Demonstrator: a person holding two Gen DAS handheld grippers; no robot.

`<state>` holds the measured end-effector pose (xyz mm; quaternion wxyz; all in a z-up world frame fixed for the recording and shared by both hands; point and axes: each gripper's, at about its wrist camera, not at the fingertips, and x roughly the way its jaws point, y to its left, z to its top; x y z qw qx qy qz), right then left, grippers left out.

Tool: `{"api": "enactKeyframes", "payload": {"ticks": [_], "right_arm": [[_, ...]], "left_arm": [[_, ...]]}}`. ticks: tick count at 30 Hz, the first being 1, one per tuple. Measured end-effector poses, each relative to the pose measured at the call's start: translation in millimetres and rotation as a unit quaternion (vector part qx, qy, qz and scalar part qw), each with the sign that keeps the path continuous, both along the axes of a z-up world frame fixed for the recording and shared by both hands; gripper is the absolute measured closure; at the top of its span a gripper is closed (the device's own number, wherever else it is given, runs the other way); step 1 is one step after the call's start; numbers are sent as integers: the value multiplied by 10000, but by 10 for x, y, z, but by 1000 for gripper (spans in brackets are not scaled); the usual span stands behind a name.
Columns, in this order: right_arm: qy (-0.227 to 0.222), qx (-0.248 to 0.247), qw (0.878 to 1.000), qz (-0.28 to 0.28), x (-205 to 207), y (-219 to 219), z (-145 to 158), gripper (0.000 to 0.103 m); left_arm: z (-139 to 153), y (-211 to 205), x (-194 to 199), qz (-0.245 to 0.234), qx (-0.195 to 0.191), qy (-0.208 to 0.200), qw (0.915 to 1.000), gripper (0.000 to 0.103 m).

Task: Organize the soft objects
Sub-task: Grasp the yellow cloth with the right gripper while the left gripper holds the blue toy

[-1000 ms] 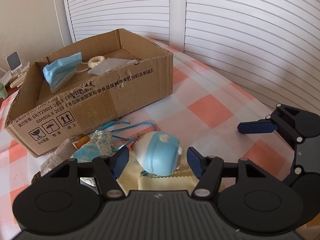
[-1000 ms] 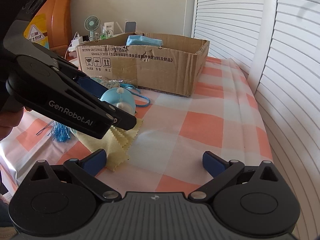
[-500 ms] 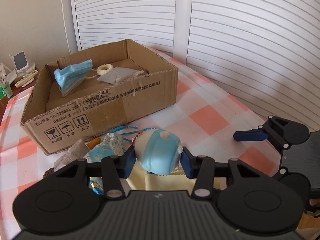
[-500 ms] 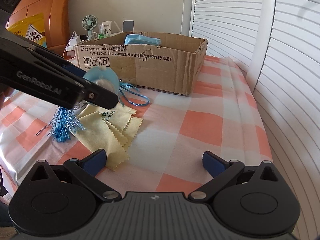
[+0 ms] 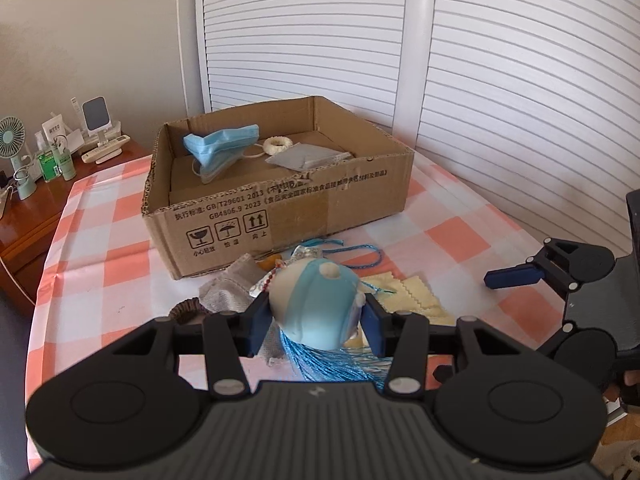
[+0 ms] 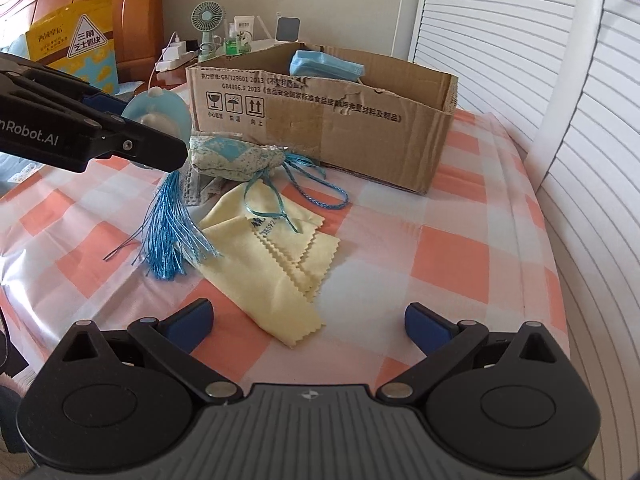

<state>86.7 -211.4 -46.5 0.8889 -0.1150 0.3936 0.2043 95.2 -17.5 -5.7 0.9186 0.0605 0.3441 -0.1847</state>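
Two risks: left gripper point(image 5: 316, 320) clamps the ball point(image 5: 314, 306), whose tassel point(image 6: 170, 232) could snag the box point(image 5: 280, 208) rim; right gripper point(image 6: 308, 322) gapes, empty.

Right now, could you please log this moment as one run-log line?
left gripper: shut on blue-white soft toy, lifted | right gripper: open, empty | cardboard box: face mask inside
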Motion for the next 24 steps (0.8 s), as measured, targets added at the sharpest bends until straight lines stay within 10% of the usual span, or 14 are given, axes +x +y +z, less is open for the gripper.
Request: {"api": "enactKeyframes", "payload": {"ticks": [19,24], "right_arm": [[-86,310,9990,319,485,438,-90,1],[-122,327,9988,355,422,416,-28,25]], "left_arm": [[3,296,17,246,-219,-76,9994,56],[5,285,14,246,-187,-80,9995,56]]}}
